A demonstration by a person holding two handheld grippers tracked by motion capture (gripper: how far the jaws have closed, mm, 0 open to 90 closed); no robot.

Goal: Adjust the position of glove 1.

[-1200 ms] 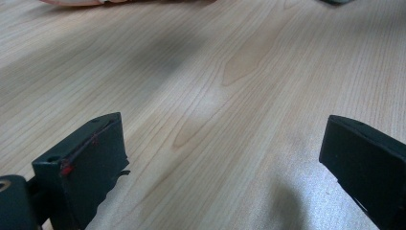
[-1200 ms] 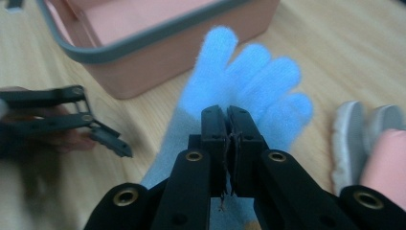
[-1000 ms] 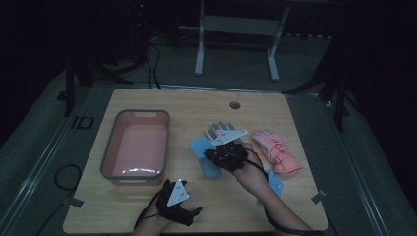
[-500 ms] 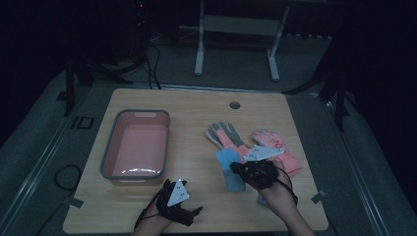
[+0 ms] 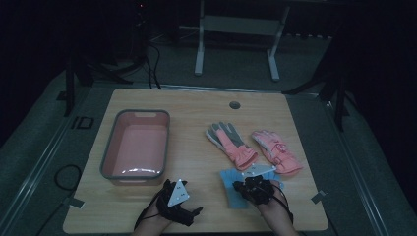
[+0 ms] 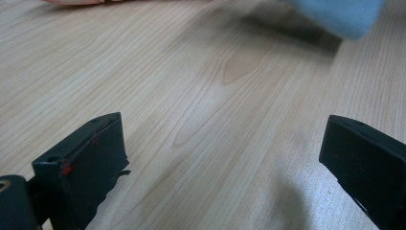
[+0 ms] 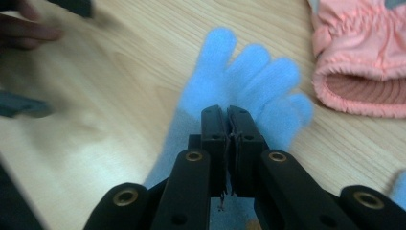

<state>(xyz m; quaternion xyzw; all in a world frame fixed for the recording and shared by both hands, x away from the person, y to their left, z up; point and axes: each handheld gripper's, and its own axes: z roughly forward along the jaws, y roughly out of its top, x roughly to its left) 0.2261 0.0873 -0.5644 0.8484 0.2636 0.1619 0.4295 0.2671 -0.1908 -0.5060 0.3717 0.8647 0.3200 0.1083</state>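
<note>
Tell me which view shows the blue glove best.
The right gripper view: the blue glove lies spread, fingers distinct, with the shut right claw over it. The high view shows it small and partly covered; the left gripper view catches a blurred corner.

The table (image 5: 196,113) is seen from above and from the near side by the high view, which faces forward and down and takes in the whole top. The wood is skimmed very closely by the left gripper view, aimed low across it. The blue glove (image 7: 239,81) is looked down on from close by in the right gripper view; it is also seen in the high view (image 5: 231,184).
</note>
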